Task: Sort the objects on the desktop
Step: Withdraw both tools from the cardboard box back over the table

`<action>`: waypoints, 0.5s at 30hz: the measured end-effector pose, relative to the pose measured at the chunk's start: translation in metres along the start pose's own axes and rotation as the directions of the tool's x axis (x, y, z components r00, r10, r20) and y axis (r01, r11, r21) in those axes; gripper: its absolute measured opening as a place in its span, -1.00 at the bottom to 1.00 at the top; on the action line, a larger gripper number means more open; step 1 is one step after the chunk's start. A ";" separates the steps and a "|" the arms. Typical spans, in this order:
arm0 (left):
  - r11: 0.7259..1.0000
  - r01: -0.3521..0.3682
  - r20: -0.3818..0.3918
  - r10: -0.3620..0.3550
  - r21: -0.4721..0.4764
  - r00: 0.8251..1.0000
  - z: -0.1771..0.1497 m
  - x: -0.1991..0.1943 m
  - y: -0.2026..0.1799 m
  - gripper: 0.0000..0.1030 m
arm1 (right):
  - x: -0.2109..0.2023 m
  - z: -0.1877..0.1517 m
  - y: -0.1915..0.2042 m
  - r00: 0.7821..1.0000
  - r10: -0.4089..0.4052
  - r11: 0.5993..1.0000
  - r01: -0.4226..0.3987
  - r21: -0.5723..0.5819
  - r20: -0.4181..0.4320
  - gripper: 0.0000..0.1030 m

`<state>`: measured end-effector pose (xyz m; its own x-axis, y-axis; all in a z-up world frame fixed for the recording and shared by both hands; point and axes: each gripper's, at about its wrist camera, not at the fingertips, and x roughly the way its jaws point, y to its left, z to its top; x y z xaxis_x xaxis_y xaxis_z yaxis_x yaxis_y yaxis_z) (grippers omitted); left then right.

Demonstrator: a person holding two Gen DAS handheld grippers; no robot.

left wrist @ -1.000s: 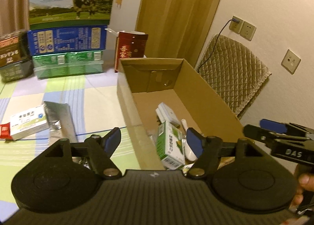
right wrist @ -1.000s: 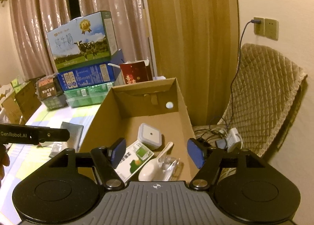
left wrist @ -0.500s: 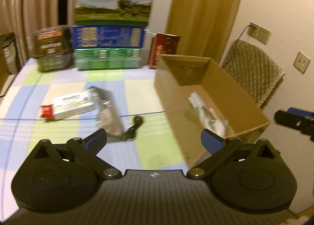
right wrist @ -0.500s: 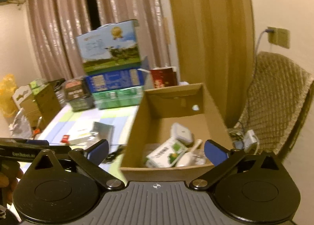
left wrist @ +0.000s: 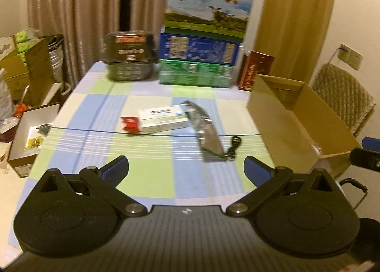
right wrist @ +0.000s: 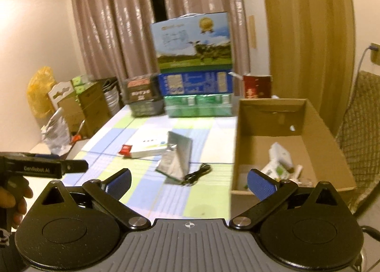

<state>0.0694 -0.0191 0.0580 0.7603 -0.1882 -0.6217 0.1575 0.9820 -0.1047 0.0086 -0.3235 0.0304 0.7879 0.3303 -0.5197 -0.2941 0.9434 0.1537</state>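
Observation:
On the checked tablecloth lie a small red packet (left wrist: 130,123), a white and green box (left wrist: 163,118), a silver foil pouch (left wrist: 206,134) and a black cable (left wrist: 234,147). An open cardboard box (left wrist: 301,115) stands at the table's right end. Seen from the right wrist, that cardboard box (right wrist: 268,117) holds a white device (right wrist: 280,154) and a green carton (right wrist: 273,171). My left gripper (left wrist: 186,168) hangs open and empty over the table's near edge. My right gripper (right wrist: 188,180) is open and empty too, near the box's front corner.
Stacked milk cartons (left wrist: 201,41), a dark basket (left wrist: 130,58) and a red box (left wrist: 256,73) line the table's far edge. Open boxes (left wrist: 28,134) and clutter sit on the floor at the left. A quilted chair (left wrist: 342,96) stands right of the box.
Both grippers have pulled back and up from the cardboard box and opened wider. The left one has swung left, so the loose items on the cloth now lie ahead of it.

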 end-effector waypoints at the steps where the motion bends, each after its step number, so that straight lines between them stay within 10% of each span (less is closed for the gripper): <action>1: 1.000 -0.008 -0.001 0.008 -0.006 1.000 0.000 0.000 0.006 0.97 | 0.001 -0.001 0.003 1.000 0.004 1.000 -0.004 -0.004 -0.004 0.96; 15: 1.000 -0.006 -0.027 0.005 -0.022 1.000 0.005 0.030 0.043 0.97 | 0.056 -0.001 0.030 0.996 0.050 0.998 -0.052 -0.025 -0.072 0.96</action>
<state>0.1022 0.0172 0.0391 0.7439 -0.1826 -0.6429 0.1393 0.9832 -0.1182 0.0429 -0.2764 0.0053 0.7311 0.3741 -0.5706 -0.3481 0.9238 0.1596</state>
